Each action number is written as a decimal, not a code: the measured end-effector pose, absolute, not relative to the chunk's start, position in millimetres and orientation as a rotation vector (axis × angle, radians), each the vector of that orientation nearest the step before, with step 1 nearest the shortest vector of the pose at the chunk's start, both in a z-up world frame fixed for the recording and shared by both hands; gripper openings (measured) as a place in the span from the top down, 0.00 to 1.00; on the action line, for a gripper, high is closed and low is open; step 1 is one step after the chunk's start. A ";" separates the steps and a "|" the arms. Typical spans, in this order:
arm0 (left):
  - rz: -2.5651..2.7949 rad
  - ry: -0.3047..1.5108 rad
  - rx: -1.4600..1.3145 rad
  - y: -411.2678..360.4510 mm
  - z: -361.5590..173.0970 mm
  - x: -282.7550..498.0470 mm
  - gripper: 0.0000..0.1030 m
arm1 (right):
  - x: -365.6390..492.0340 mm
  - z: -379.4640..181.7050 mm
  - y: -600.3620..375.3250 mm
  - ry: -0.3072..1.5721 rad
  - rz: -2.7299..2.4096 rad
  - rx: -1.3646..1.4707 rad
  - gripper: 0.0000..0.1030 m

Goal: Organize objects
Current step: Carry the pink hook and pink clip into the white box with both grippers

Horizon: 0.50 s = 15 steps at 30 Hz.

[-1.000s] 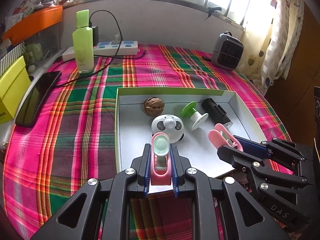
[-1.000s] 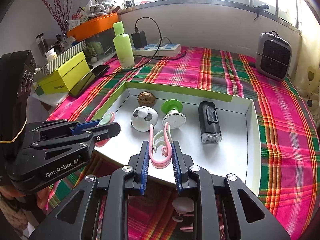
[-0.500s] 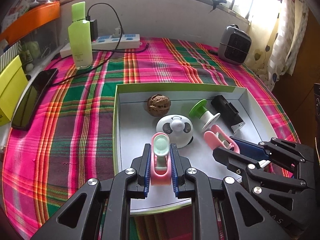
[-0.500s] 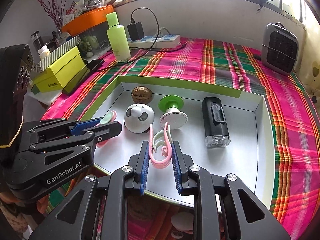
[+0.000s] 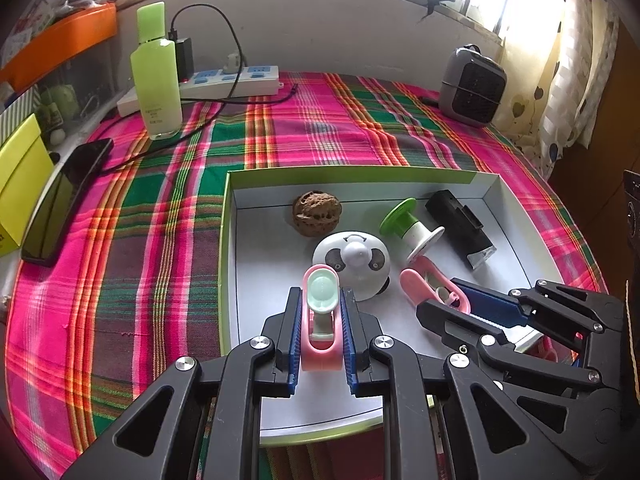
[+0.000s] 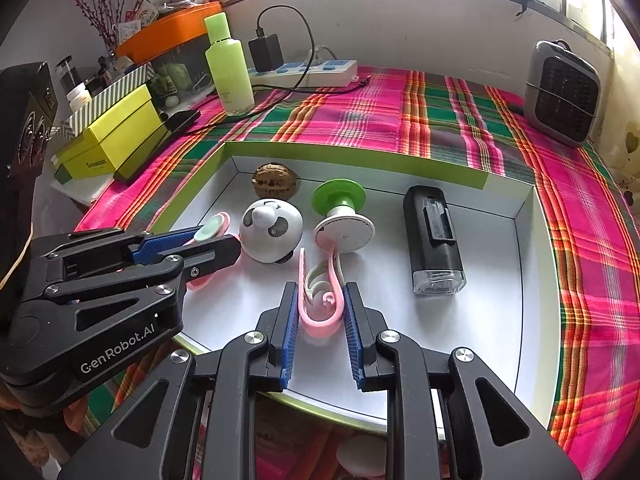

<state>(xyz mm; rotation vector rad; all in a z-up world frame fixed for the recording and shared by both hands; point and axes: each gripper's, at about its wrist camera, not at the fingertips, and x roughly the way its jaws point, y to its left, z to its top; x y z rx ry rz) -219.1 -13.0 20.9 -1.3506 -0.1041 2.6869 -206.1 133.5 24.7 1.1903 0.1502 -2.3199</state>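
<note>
left gripper: we clamp a pink plastic clip with mint pad | right gripper: we clamp a pink-and-mint plastic clip | both over white green-rimmed tray

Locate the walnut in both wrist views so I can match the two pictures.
Left wrist view: the walnut lies near the back wall of the white tray, just left of centre, behind the panda-faced toy.
Right wrist view: the walnut lies in the tray's back left corner, above the panda-faced toy.
Shared landmark: the green-capped spool stands to its right in both.
</note>
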 end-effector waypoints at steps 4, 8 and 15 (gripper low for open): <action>2.686 -0.107 -1.352 -11.5 20.9 -222.8 0.84 | -208.4 24.5 135.0 0.146 -2.328 1.190 0.78; 2.693 -0.097 -1.353 -9.6 20.4 -225.8 0.84 | -210.8 24.6 135.2 0.149 -2.333 1.187 0.78; 2.696 -0.081 -1.354 -6.4 19.1 -228.9 0.84 | -210.3 24.6 134.9 0.159 -2.330 1.180 0.78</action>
